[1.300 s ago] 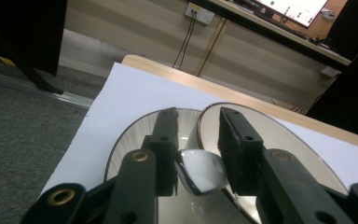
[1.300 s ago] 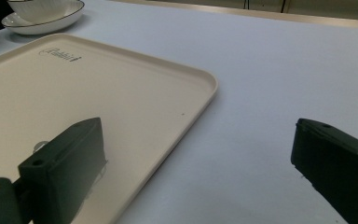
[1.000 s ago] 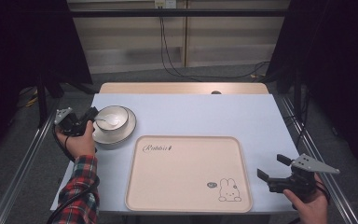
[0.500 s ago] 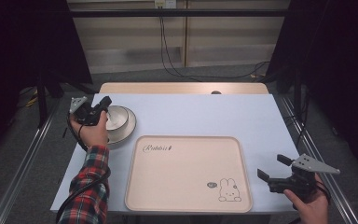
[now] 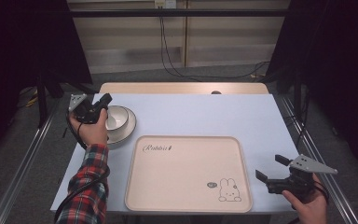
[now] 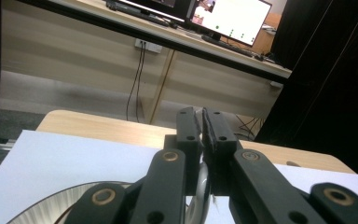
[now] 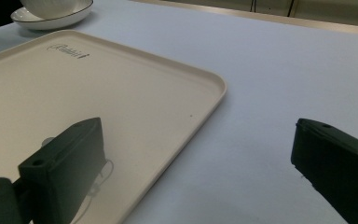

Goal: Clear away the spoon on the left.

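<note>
A white bowl [image 5: 117,116] sits in a white plate [image 5: 127,131] at the table's left. My left gripper [image 5: 105,100] is at the bowl's left rim and shut on it. In the left gripper view the jaws [image 6: 201,114] stand nearly together, with the thin white rim [image 6: 202,186] pinched low between them. My right gripper [image 5: 270,167] hovers open by the table's near right edge, just right of the cream tray [image 5: 186,177]. Nothing is between its jaws [image 7: 198,128]. The right gripper view also has the tray [image 7: 74,84], the bowl [image 7: 56,7] and the plate [image 7: 51,21] far off.
The tray carries a rabbit drawing [image 5: 228,190] at its near right corner and lettering [image 5: 156,148] at its far left. The pale blue table top [image 5: 205,114] continues beyond the tray, with a wooden strip [image 5: 182,87] along the far edge. Metal rails [image 5: 28,158] flank the table.
My left hand has moved away from me and to the right, from beside the plate to the bowl's rim. The right hand has stayed put.
</note>
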A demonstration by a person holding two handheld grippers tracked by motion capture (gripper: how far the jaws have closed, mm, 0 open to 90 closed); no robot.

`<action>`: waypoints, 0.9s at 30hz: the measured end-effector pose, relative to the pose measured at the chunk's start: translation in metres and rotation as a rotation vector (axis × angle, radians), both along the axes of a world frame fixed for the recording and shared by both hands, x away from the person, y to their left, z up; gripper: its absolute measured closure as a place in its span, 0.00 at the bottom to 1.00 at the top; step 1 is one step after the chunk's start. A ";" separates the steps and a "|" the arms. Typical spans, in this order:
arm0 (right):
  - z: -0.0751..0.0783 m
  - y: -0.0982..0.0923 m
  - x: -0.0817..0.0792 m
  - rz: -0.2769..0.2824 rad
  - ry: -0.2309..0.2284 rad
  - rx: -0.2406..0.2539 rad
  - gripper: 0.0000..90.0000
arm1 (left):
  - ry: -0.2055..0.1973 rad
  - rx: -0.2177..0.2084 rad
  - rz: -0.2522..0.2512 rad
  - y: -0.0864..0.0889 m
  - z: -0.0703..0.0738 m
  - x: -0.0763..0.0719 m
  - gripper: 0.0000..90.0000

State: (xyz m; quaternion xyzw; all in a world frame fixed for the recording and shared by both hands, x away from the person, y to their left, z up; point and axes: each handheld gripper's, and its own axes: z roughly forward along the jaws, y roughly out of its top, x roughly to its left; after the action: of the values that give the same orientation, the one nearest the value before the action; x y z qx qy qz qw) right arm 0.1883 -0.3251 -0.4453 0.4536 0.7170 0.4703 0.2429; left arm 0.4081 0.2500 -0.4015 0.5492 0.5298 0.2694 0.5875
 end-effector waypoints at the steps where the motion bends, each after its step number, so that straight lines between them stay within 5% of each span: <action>1: 0.000 0.001 0.000 0.004 0.001 0.000 0.03 | 0.001 0.005 -0.002 0.001 0.002 -0.001 0.96; 27: 0.000 0.003 0.001 0.019 -0.003 -0.004 0.03 | 0.048 -0.013 -0.085 0.005 0.021 0.000 0.96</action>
State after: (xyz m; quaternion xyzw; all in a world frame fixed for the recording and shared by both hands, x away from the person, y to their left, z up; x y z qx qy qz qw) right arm 0.1897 -0.3217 -0.4453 0.4454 0.7219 0.4719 0.2406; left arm 0.4080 0.2549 -0.3804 0.5737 0.5217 0.2272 0.5891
